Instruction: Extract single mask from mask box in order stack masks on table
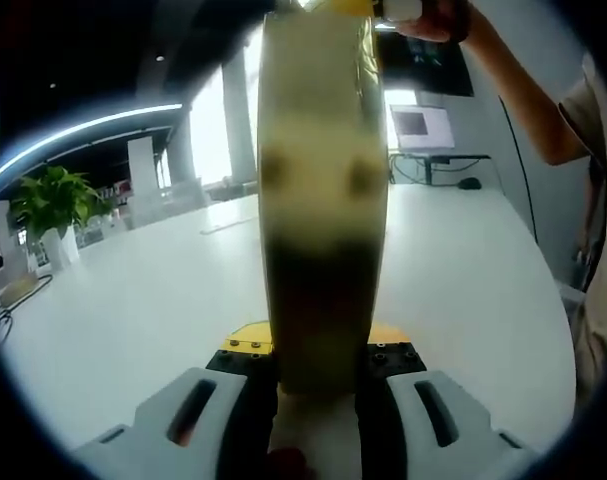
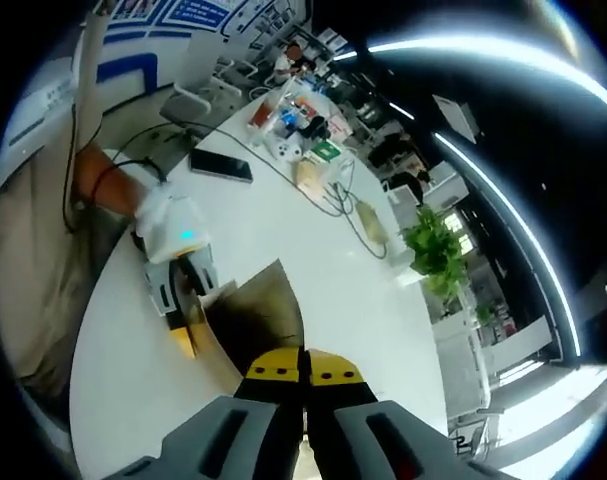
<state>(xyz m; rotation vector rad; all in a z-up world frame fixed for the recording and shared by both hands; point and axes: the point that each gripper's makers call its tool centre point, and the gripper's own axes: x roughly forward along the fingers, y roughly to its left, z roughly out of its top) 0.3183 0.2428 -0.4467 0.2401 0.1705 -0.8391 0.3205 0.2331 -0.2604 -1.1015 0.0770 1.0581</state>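
In the left gripper view my left gripper [image 1: 318, 372] is shut on the mask box [image 1: 323, 200], a tan box seen edge-on and blurred, rising up the middle. A yellow tip of the right gripper [image 1: 353, 6] meets the box's top, with a hand [image 1: 438, 18] behind it. In the right gripper view the box [image 2: 258, 310] shows a dark face and tan sides, held from the left by the white left gripper [image 2: 183, 285]. My right gripper [image 2: 303, 372] has its yellow pads pressed together at the box's near edge. No mask can be made out between them.
A long white table [image 2: 313, 240] runs away from me, carrying a black flat device [image 2: 221, 165], cables and a clutter of small items [image 2: 298, 125]. A potted plant [image 2: 435, 250] stands beyond it. The person's torso [image 2: 33, 230] is at the left. A monitor [image 1: 420, 125] sits at the table's far end.
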